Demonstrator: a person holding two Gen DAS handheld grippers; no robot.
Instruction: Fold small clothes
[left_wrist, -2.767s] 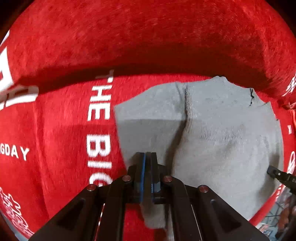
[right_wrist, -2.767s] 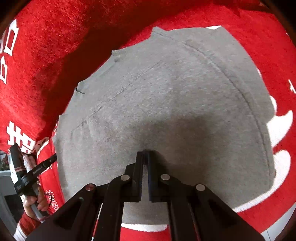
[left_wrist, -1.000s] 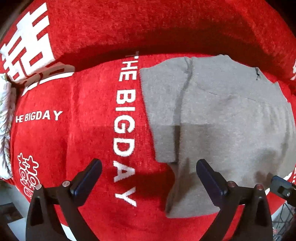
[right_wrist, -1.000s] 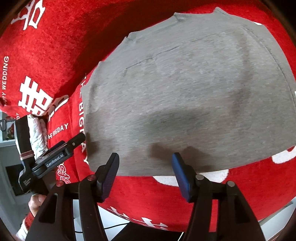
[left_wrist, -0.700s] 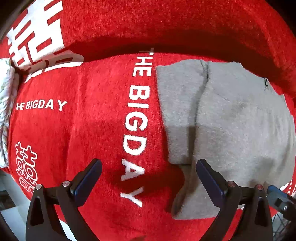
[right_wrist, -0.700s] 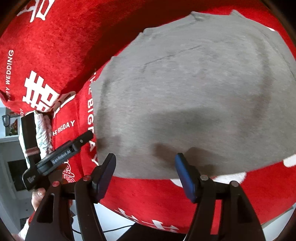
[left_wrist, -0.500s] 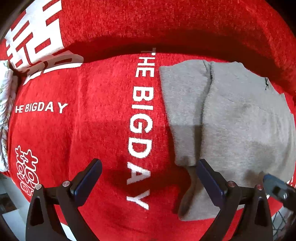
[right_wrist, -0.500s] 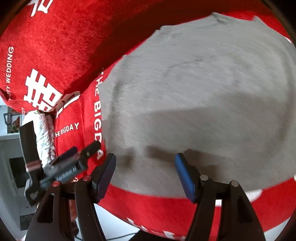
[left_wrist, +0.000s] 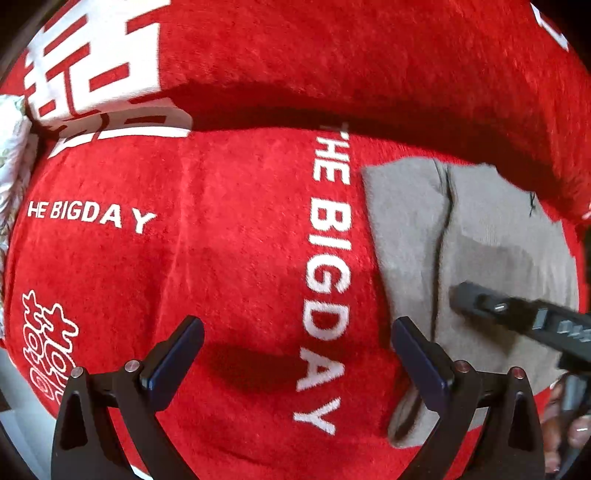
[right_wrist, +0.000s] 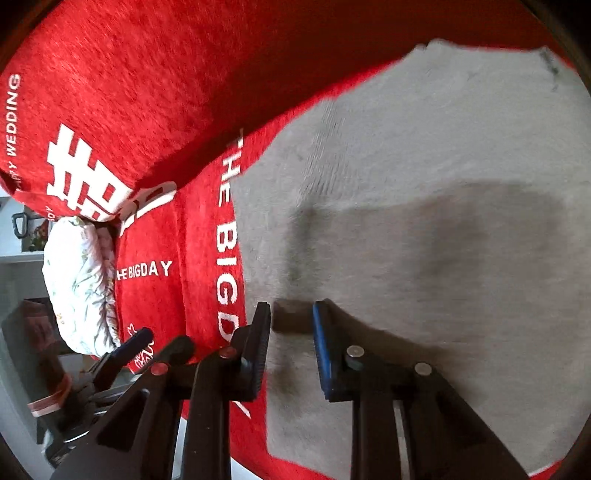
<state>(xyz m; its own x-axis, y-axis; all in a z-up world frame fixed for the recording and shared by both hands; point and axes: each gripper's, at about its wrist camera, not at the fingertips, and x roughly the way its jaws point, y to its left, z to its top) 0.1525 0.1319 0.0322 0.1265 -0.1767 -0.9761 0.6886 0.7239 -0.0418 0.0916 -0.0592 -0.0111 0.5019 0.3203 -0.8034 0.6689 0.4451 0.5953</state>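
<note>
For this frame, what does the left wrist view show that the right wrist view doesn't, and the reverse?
Only the left wrist view shows the open left gripper over bare red blanket, with the white pattern at lower left. Only the right wrist view shows the right gripper, partly open over the gray garment, plus the "WEDDING" lettering. Both show the garment, the "THE BIG DAY" text and a white floral bundle.
</note>
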